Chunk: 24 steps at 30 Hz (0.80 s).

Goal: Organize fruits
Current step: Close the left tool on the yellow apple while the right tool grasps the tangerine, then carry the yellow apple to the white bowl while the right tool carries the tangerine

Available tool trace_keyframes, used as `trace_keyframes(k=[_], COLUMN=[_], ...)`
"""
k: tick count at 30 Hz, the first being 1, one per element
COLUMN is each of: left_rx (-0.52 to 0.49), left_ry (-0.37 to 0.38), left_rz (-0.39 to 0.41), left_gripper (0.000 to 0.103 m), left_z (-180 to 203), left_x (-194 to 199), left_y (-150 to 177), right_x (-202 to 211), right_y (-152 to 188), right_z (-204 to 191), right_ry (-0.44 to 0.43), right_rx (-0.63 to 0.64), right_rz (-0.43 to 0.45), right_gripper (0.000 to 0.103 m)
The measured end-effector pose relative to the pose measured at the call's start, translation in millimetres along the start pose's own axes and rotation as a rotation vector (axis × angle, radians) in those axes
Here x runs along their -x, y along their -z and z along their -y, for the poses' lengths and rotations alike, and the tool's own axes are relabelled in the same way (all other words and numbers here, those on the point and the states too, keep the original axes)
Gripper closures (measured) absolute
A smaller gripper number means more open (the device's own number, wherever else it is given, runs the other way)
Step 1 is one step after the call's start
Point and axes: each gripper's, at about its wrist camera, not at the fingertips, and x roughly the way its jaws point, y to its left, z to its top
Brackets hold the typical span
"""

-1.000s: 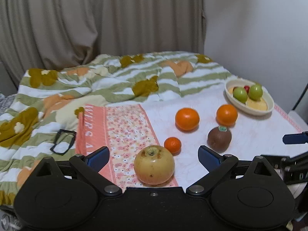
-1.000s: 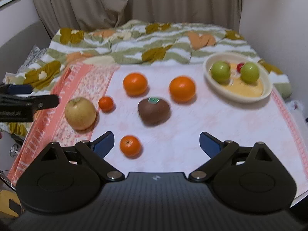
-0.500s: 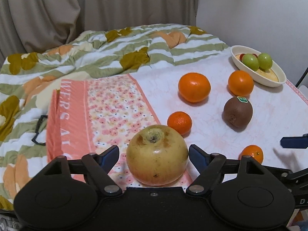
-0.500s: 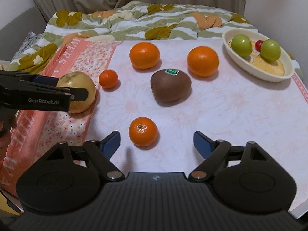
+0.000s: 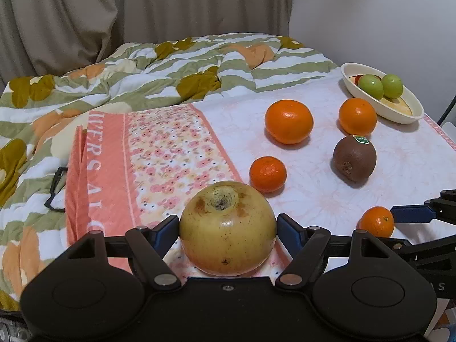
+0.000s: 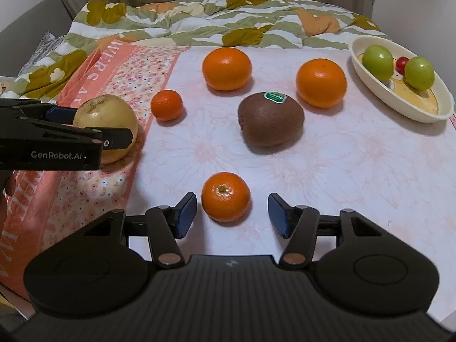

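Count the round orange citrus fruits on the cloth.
4. Two large oranges at the back: one left, one right near the cream oval dish. A small mandarin beside the yellow pear. Another small mandarin between the right gripper fingers. None seems hidden.

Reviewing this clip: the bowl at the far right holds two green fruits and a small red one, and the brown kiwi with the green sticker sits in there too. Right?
Not quite. The kiwi lies on the cloth outside the bowl, between the oranges, as the right wrist view shows. The two green fruits and the small red one are in the bowl.
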Motion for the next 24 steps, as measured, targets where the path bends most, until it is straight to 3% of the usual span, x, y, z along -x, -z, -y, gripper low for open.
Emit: trace_keyframes(k=[4,7,13,24], left_rx=[0.010,0.020,0.041,0.093], left_ry=[-0.010,-0.021,-0.050,-0.108], left_rz=[0.000,-0.001,0.019,0.138], left_gripper=[0.025,0.025,0.025,0.025], left_z=[-1.8,-2.7,-4.0,8.3], left_x=[2.6,4.6,16.5,68.4], left_y=[3.6,6.1,12.4,13.1], right_x=[-2.0,-3.9,2.8,36.9], right_y=[-1.6,-2.2,-2.8,-5.5], right_z=[-3.3,-3.7,-4.0,5.5], right_ry=[-0.006,-0.011,-0.016,-0.019], right_rx=[0.013,0.020,0.034,0.038], right_rz=[0.001,-0.002,0.009,0.066], right_gripper=[0.037,0.050,0.050,0.051])
